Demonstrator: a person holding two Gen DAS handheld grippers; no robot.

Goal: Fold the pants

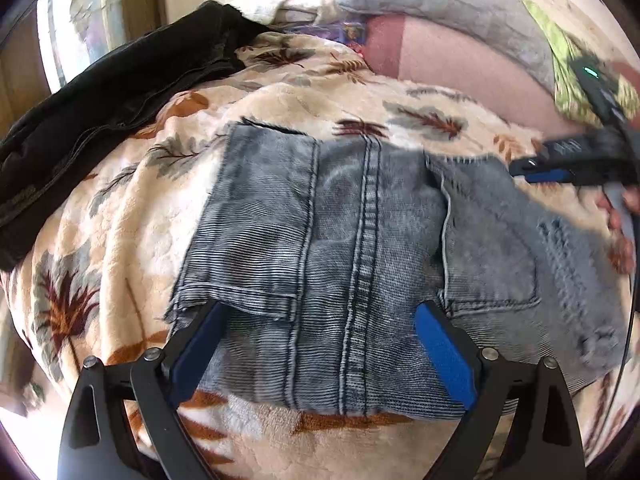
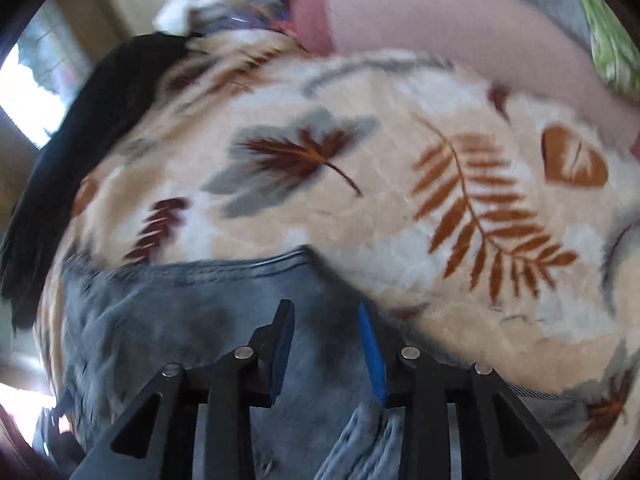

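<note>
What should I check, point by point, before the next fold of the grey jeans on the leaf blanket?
1. Left gripper open above the grey jeans, nothing pinched: ok.
2. Right gripper open, pads off the denim: ok, though the view is blurred.
3. Jeans lie flat on the leaf blanket: mostly ok; the right side is blurred.
4. Black garment apart from the jeans: ok.
5. Edges of the fold aligned: cannot tell.

The right gripper hangs with jaws parted over the grey jeans, which lie on a leaf-print blanket.
</note>
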